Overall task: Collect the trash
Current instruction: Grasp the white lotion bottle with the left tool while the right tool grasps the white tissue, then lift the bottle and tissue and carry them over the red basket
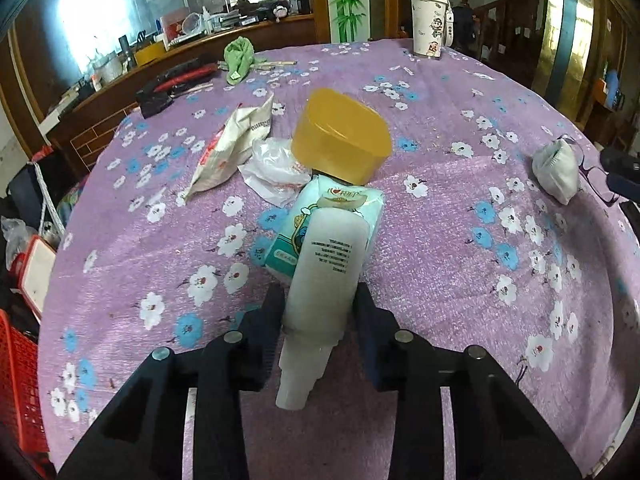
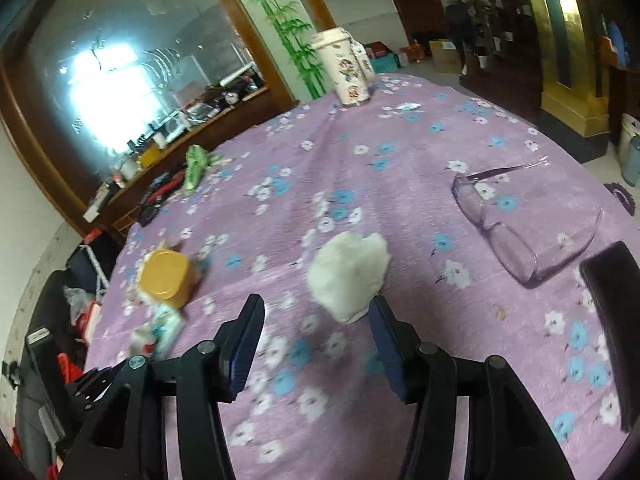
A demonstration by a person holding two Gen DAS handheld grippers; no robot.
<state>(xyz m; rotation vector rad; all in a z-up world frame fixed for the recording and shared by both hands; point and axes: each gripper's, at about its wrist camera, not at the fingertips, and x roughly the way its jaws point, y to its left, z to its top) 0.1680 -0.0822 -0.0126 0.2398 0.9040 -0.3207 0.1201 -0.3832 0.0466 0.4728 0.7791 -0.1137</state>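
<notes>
My left gripper (image 1: 318, 300) is shut on a white plastic bottle (image 1: 326, 276), held above the purple flowered tablecloth (image 1: 460, 240) with its cap toward the camera. Beyond the bottle lie a pale green tissue pack (image 1: 340, 204), a tipped yellow tub (image 1: 340, 140), a clear plastic bag (image 1: 272, 168) and a crumpled snack wrapper (image 1: 232, 148). My right gripper (image 2: 316, 310) is open, just short of a crumpled white tissue ball (image 2: 348, 274), which sits ahead of the right finger. The tissue ball also shows in the left wrist view (image 1: 556, 174).
Clear eyeglasses (image 2: 520, 228) and a dark phone (image 2: 616, 320) lie at the right. A white lidded cup (image 1: 430, 22) stands at the far edge. A green cloth (image 1: 238, 58) and black-red items (image 1: 176, 84) lie at the far left. A red crate (image 1: 18, 384) sits below the table's left edge.
</notes>
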